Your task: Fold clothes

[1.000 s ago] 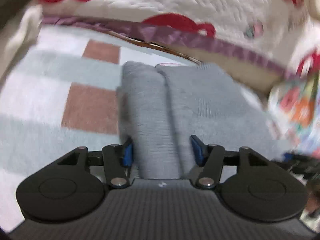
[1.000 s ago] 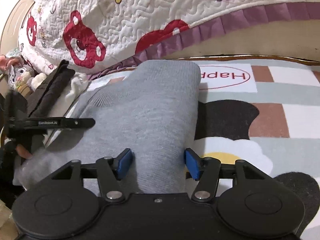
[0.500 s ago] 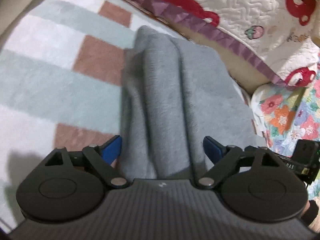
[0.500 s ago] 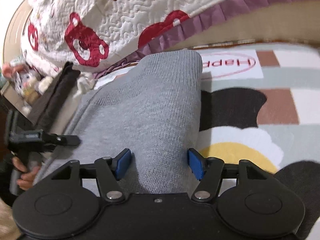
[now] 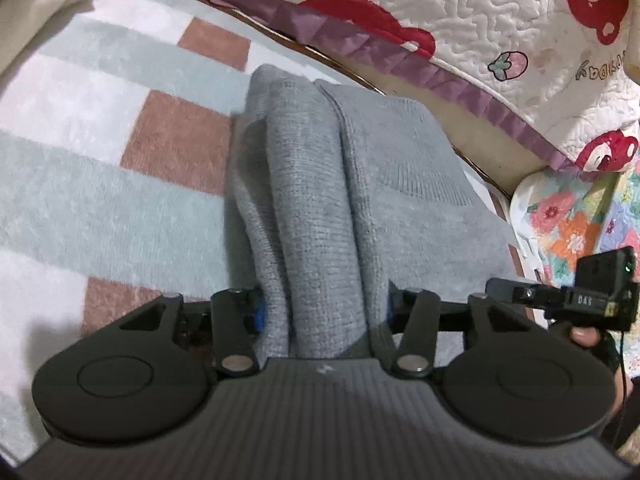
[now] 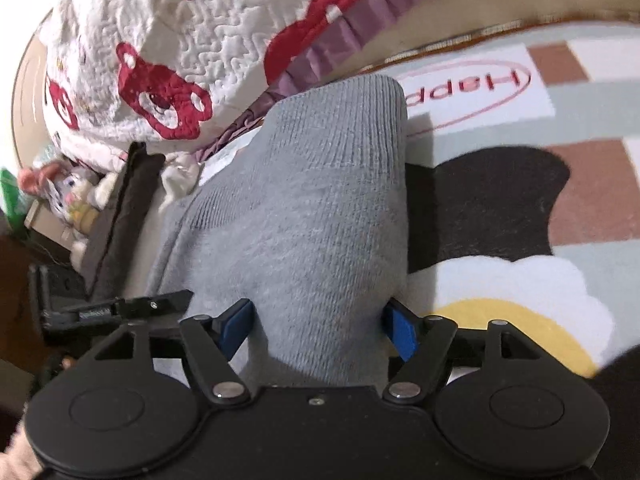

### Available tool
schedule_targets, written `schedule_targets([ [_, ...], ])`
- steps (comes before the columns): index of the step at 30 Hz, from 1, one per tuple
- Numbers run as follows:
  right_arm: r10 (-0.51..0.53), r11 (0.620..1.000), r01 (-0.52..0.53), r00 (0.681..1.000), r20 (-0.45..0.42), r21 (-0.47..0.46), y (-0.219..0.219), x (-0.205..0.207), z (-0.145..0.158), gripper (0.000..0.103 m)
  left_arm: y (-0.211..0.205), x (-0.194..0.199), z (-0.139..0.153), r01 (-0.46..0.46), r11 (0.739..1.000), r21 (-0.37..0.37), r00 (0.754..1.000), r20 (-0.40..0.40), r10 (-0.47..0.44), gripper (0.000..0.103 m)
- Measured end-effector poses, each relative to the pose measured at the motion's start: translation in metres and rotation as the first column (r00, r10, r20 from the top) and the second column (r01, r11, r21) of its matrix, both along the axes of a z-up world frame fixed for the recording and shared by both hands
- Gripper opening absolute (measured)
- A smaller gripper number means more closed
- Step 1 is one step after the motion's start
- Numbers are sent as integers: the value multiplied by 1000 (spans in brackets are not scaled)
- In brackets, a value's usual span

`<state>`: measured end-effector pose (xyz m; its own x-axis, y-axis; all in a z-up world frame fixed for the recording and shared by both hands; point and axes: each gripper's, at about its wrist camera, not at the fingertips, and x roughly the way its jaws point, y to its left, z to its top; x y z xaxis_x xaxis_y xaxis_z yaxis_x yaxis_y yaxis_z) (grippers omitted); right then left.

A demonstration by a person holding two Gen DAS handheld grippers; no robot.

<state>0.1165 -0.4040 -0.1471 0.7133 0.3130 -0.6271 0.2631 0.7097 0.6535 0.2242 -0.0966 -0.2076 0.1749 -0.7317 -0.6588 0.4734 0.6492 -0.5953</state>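
Fingers of the left gripper (image 5: 324, 314) stand partly closed, the blue pads pressed against both sides of a bunched fold of the grey sweater (image 5: 320, 208); the knit fills the whole gap between them. The left pad (image 5: 261, 314) shows only as a sliver behind the cloth. The right one is almost hidden.

Fingers of the right gripper (image 6: 320, 326) are set wider, with a thick hump of the sweater (image 6: 316, 216) between them. Both blue pads (image 6: 236, 326) touch the knit at its flanks, and the cloth narrows where they bear on it. The grip looks firm.

The sweater lies folded lengthwise on the rug (image 5: 120, 184), running from the grippers toward the far edge. Its far end stops just short of the quilt (image 6: 192, 40), which has red bear prints and a purple frill. In the left view two long ridges run along the garment. The rug to the right carries a black patch, a yellow arc and an oval marked "Happy" (image 6: 476, 88). Each view shows the other gripper at its side edge.
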Motion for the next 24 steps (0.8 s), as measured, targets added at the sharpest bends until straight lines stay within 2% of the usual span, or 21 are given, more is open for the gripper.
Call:
schedule_targets([
  [1,9,1000,-9,1000,4,16,-3,3,-2,74,-2,-1,0,-3,1000,-3,1000,13,3,42],
  [3,27,999,-28,999,30,32,-3,5,1,57,-7,-10,8,7,1000,1,996,87,-7,34],
  [5,47,999,-49,996,76,14,3,3,16,53,-14,-27,24,38,999,23,980,197,-42,33],
  [7,68,997,-64,991,116,-37,16,-1,38,51,-20,-45,41,75,997,36,950,300,-82,33],
  [10,99,988,-77,982,163,-135,38,-10,72,50,-31,-68,58,148,989,26,912,384,-147,33],
  [12,114,972,-76,980,161,-222,50,-16,91,50,-39,-73,55,150,987,61,909,383,-162,33],
  [16,33,948,-21,999,34,-318,47,-24,77,50,-54,-82,47,152,980,131,905,381,-191,33],
  [17,11,939,-9,1000,3,-343,46,-26,73,50,-54,-81,46,151,980,129,910,368,-189,33],
  [19,-36,921,12,998,-54,-389,44,-30,66,50,-46,-69,44,143,987,74,939,306,-159,33],
  [21,-73,945,56,996,-41,-321,31,-37,58,50,-42,-62,39,139,989,48,954,260,-147,34],
  [24,-69,964,60,997,-29,-258,21,-38,51,51,-37,-54,33,136,990,27,970,200,-139,36],
])
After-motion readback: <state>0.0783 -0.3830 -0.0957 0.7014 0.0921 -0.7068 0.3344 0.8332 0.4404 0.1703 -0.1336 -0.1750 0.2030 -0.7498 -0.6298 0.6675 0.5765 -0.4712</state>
